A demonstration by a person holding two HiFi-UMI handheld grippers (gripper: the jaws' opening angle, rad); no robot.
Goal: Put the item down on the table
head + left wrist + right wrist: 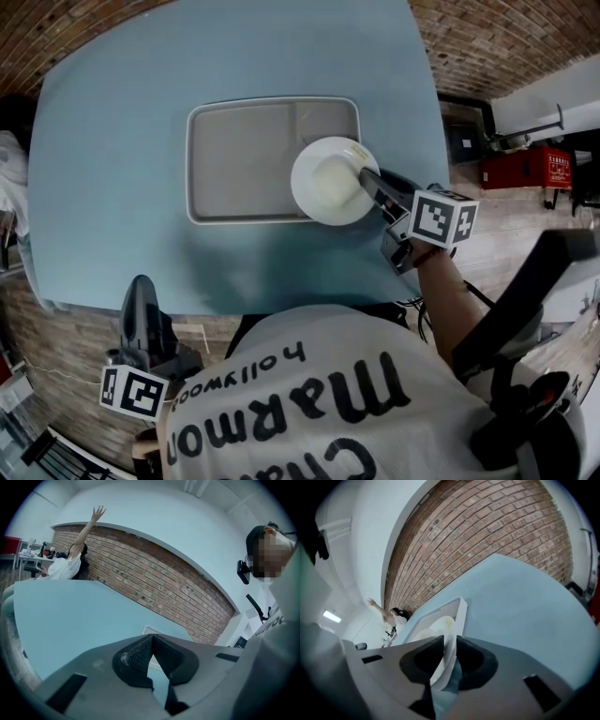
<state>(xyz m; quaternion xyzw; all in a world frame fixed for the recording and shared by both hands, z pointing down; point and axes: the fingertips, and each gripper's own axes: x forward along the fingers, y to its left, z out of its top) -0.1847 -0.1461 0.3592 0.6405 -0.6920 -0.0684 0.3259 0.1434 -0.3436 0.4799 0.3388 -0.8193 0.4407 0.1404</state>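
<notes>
A white bowl [330, 181] hangs over the right end of a grey tray [239, 159] on the light blue table [141, 94]. My right gripper [367, 180] is shut on the bowl's near-right rim; in the right gripper view the white rim [449, 653] runs between the two dark pads, with the tray's corner [459, 609] behind it. My left gripper [141, 314] is held low by the table's near edge, beside my body. Its pads [140, 654] meet at the tips with nothing between them.
A brick wall [154, 583] runs behind the table. A seated person [65, 564] with a raised arm is at the far end of the room. A red box [525, 169] and dark equipment stand on the floor to the right.
</notes>
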